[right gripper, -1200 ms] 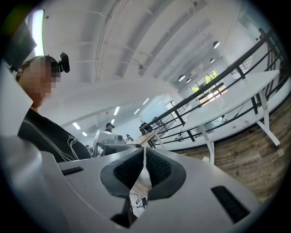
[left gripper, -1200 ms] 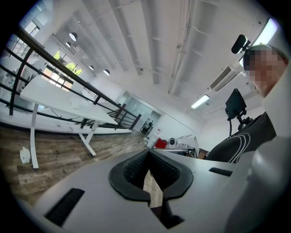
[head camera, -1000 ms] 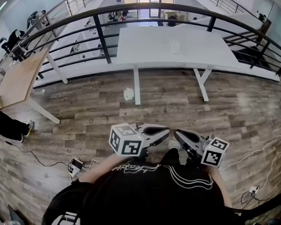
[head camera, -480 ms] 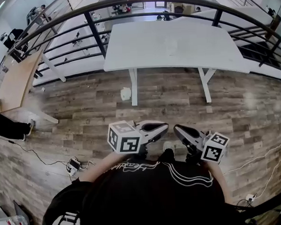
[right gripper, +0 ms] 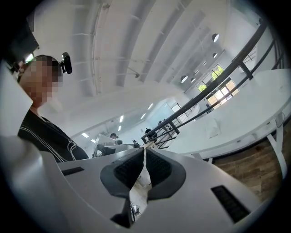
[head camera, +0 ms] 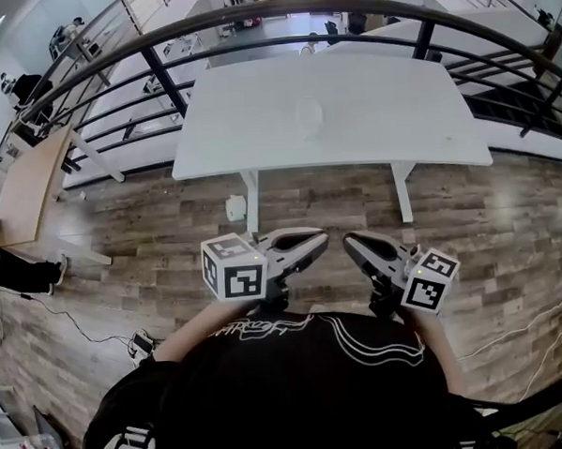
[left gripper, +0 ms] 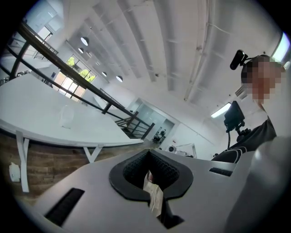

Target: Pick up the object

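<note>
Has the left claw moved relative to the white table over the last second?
Yes. The left claw has come forward toward the white table; less wooden floor shows between them.

Bright, even indoor light, soft shadows, strong fisheye warp, dark vignetted corners

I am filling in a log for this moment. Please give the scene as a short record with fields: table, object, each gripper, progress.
table: white table on a wooden floor, in front of the person
object: one clear object on the table top; what kind it is cannot be told
left gripper: jaws together, holding nothing, short of the table
right gripper: jaws together, holding nothing, beside the left one
progress: object not yet picked up
</note>
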